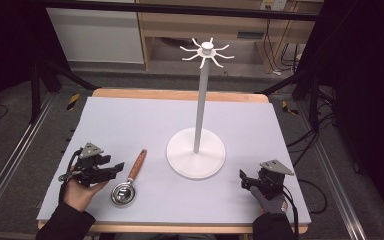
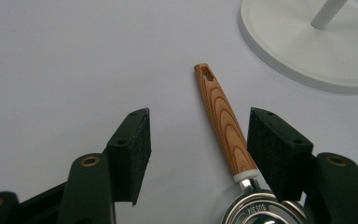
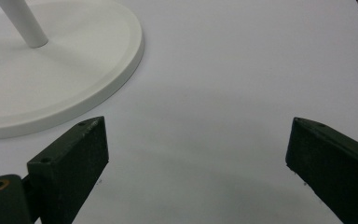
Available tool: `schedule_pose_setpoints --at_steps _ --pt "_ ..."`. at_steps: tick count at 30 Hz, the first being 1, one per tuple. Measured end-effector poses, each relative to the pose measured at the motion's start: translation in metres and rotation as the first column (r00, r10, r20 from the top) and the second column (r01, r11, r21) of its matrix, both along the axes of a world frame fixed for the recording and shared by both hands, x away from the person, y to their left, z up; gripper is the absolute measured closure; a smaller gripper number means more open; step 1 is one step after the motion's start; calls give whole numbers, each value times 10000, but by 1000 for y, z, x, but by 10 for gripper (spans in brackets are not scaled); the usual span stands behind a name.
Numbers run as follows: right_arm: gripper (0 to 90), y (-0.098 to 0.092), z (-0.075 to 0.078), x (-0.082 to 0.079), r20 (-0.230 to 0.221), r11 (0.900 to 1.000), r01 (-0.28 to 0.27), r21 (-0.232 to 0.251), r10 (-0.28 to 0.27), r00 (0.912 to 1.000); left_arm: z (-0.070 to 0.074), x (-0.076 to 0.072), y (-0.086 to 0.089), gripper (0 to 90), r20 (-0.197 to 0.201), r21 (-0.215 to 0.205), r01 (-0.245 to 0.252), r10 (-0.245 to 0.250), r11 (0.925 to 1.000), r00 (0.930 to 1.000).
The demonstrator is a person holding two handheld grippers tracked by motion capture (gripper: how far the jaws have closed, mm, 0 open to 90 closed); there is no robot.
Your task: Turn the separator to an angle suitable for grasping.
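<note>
standing upright near the middle of the counter (image 1: pixel 130 120) is a white stand (image 1: pixel 196 152), a round flat base with a thin pole rising to a crown of curved hooks (image 1: pixel 207 51). the counter surface is pale lilac with a wooden edge showing at the far side.

left of the stand's base, apart from it, lies a measuring spoon (image 1: pixel 129 179): a round steel bowl toward the near edge and a wood-grain handle (image 2: pixel 223 122) angled away toward the far right. the handle end has a small slot cut through it. the spoon lies flat on the counter.

left tongs (image 1: pixel 115 168): held in the person's left hand (image 1: pixel 80 191) at the near left of the counter, pointing right toward the spoon. in the left gripper view the jaws stand well apart, gripping nothing; the spoon handle runs between them, closer to the jaw on that view's right, near it where handle meets bowl. whether it touches that jaw cannot be told.

right tongs (image 1: pixel 245 180): held in the person's gloved right hand (image 1: pixel 272 200) at the near right, pointing left. in the right gripper view the jaws are spread wide with bare counter between them, holding nothing; the stand's base sits at the upper left of that view.
</note>
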State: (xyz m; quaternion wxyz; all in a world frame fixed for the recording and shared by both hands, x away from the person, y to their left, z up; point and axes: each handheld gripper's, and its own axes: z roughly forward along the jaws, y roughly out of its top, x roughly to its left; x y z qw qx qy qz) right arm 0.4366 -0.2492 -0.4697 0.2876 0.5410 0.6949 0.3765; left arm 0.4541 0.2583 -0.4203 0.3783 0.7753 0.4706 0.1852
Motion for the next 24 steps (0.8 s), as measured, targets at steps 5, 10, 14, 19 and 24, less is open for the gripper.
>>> schedule_pose_setpoints --at_steps 5,10,14,19,24 --pt "61 1 -1 0 -74 10000 -15 -11 15 10000 1 4 -9 412 -77 66 50 -49 10000 10000" --pt "61 1 -1 0 -76 10000 -33 -11 33 10000 -7 7 -20 436 -326 283 272 -263 9992 9991" --pt "61 2 -1 1 -110 9999 -89 -81 88 9999 -12 7 -26 452 -436 477 428 -407 9979 9982" --pt "60 4 -3 2 -167 9997 -129 -189 126 9998 -22 11 -32 473 -777 720 515 -459 9961 9959" --pt "60 4 -3 2 -196 9997 -147 -191 143 9997 -26 12 -37 492 -979 771 604 -527 9952 9938"
